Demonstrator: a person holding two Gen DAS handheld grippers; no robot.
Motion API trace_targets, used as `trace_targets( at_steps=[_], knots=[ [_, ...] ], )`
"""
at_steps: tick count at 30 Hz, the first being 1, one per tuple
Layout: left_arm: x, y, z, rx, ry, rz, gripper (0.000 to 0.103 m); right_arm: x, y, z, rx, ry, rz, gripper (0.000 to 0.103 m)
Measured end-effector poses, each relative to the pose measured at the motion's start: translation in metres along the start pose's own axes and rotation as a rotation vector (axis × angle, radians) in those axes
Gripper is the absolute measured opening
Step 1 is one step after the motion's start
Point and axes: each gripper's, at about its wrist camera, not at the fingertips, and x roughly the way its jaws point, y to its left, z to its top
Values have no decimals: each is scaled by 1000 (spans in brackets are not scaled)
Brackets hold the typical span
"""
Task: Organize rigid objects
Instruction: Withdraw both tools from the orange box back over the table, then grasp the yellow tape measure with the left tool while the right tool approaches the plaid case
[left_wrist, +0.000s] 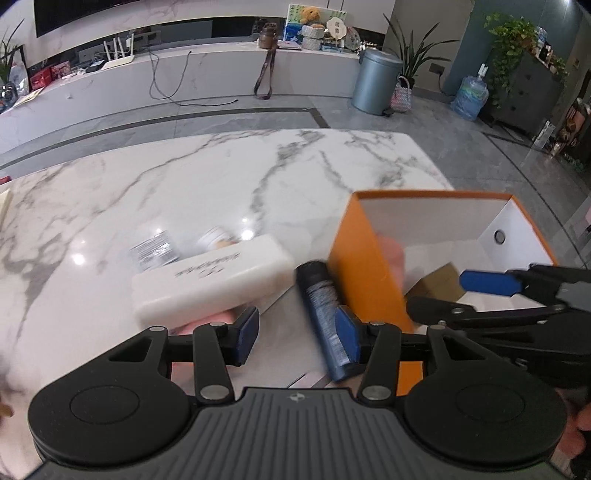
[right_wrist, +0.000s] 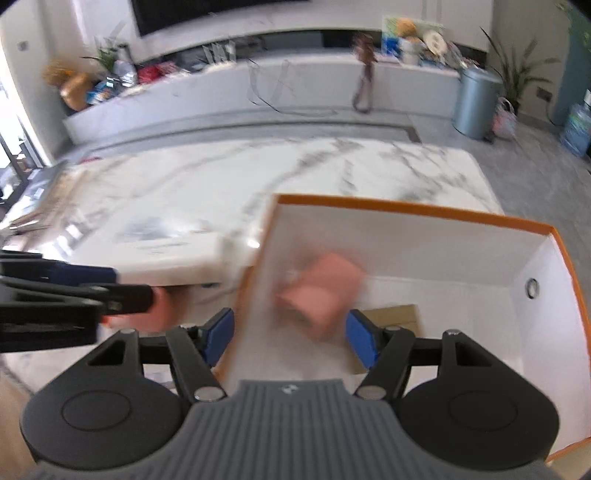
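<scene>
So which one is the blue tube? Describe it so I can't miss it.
Find the orange box on the marble table. The blue tube lies just outside the box's left wall, between it and the white case. It is the only dark, slim cylinder there; the case is pale and blocky.

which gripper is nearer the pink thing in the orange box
Right. The right gripper hangs over the orange box with the blurred pink thing just ahead of its open jaws. The left gripper is outside the box, beside the blue tube.
</scene>
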Motion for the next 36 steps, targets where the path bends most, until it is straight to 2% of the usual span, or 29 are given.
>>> trace_targets(
  at_steps=[6, 9, 13, 15, 18, 23, 29, 31, 36],
  knots=[
    [-12, 30, -26, -34, 56, 46, 57, -18, 50, -17, -66, -43, 81, 67],
    [-12, 42, -42, -34, 107, 67, 57, -16, 68, -28, -72, -21, 116, 59],
    [-8, 58, -64, -73, 183, 88, 56, -11, 87, -48, -75, 26, 140, 58],
    [-3, 64, -73, -103, 217, 90, 56, -4, 93, -59, -76, 63, 131, 58],
    [7, 70, -85, -155, 259, 71, 56, 9, 97, -76, -80, 131, 113, 52],
    [17, 80, -96, -256, 277, 81, 57, 30, 94, -90, -20, 203, 62, 50],
    [26, 89, -97, -350, 279, 73, 57, 44, 89, -90, 63, 228, 37, 53],
    [30, 88, -97, -365, 271, 48, 58, 47, 88, -90, 87, 226, 26, 61],
    [42, 81, -97, -375, 287, 50, 63, 59, 80, -91, 146, 250, 15, 61]
  ],
)
